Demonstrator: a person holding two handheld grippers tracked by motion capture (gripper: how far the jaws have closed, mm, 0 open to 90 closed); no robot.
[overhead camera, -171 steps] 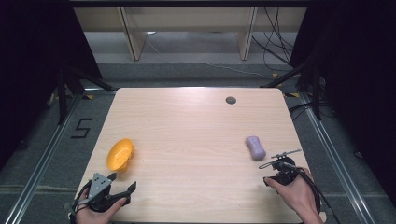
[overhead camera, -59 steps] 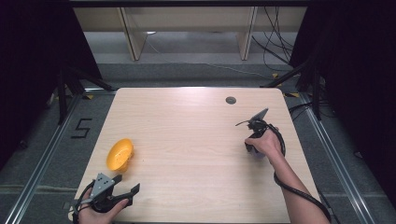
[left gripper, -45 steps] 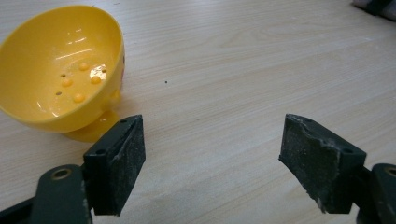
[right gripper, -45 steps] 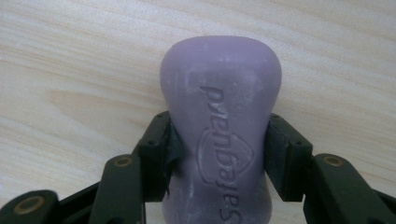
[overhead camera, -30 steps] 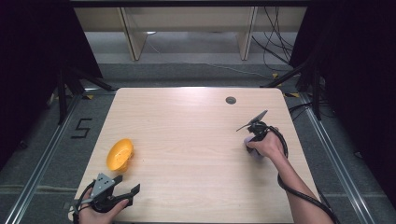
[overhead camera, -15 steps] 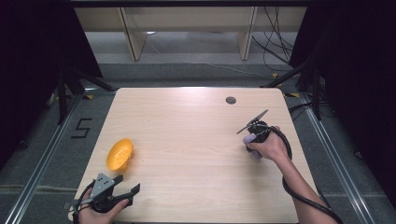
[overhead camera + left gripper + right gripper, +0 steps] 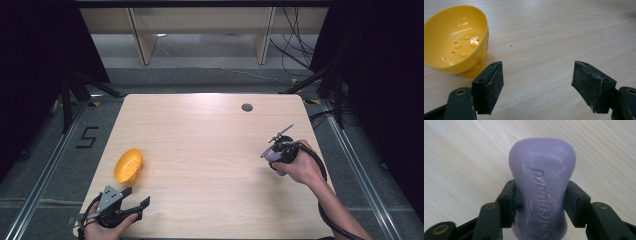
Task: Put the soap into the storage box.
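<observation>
Right claw (image 7: pixel 540 202) is clamped on a purple soap bar (image 7: pixel 541 192), jaws pressed against both of its narrow sides around the waist. The right gripper view gives you the good stuff: embossed lettering and a little logo on the bar's top face, upside down from that camera, and the rounded far end sticking out past the jaws over the pale wood. From the high view you'd barely know it's soap, just a small purple lump (image 7: pixel 272 155) at the front of the right claw (image 7: pixel 270 153), mostly covered by the hand (image 7: pixel 300 167), on the right side of the surface (image 7: pixel 210 145).

Left claw (image 7: pixel 537 86) is wide open with nothing between the pads, just bare wood grain. In its own view a yellow bowl (image 7: pixel 455 40) sits just off the left jaw, tipped so you can see inside, with small raised dots on the bottom. The high view puts that bowl (image 7: pixel 128 165) near the left edge, with the left claw (image 7: pixel 135 197) down by the front-left corner, apart from it. It also picks up a small dark round spot (image 7: pixel 247 107) near the far edge.
</observation>
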